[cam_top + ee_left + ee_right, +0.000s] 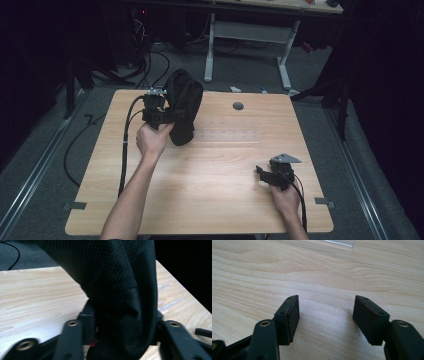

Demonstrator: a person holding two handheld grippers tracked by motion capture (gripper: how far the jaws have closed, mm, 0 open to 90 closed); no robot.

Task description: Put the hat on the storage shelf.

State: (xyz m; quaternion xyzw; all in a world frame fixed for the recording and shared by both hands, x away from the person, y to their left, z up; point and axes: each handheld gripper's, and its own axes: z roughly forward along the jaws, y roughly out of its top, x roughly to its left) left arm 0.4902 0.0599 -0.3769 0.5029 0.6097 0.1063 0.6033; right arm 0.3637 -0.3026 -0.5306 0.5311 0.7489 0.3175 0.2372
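The wooden table (210, 175) spans mid-frame. At upper left, a black mesh fabric bag (183, 104) hangs soft, light and floppy, pinched by the left gripper (167, 116); a bunched fold grips best. The right gripper (264, 171) sits spread wide at lower right.

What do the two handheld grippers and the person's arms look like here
Both grippers, left and right, are matte black with two jaws on arms with brass-coloured pivot holes. The right one's flat pads show reddish edging and it carries a grey three-cornered plate. A black cable trails from each. The forearms are bare, no sleeves visible.
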